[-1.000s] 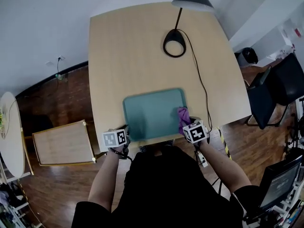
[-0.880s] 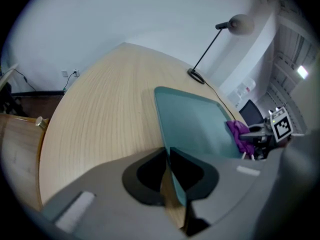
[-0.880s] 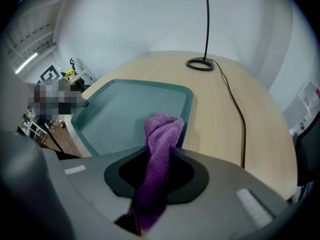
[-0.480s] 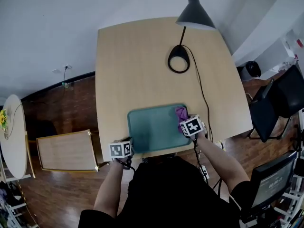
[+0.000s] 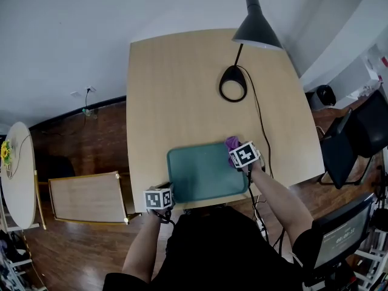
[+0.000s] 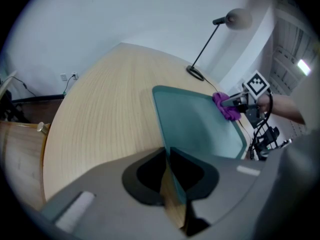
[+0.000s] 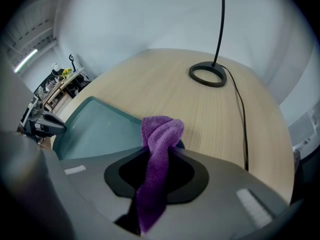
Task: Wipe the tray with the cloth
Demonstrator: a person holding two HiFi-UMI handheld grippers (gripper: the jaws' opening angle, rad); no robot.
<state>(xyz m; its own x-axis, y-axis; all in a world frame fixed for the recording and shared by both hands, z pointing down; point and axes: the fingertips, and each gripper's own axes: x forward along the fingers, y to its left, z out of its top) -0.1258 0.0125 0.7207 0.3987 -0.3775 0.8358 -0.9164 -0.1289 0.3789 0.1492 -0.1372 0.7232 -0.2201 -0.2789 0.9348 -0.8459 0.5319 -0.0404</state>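
Left tongs [image 6: 167, 154]: jaws together on the near left rim of the green tray [image 6: 200, 129]. Right tongs [image 7: 160, 151]: jaws clamped on a purple cloth [image 7: 161, 129], bunched and sticking out past the tips. Just ahead of the right tongs: far right corner of the tray, with the cloth at the rim there. Between the two tongs: bare tray floor, flat on a wooden table [image 5: 182, 83]. Farther ahead of the right tongs, well apart: ring-shaped lamp base [image 7: 207, 75], with a black cord [image 7: 243, 119] trailing back along the table on the right of those tongs. Left of the left tongs, off the table and below its level: a wooden board [image 5: 88, 196].
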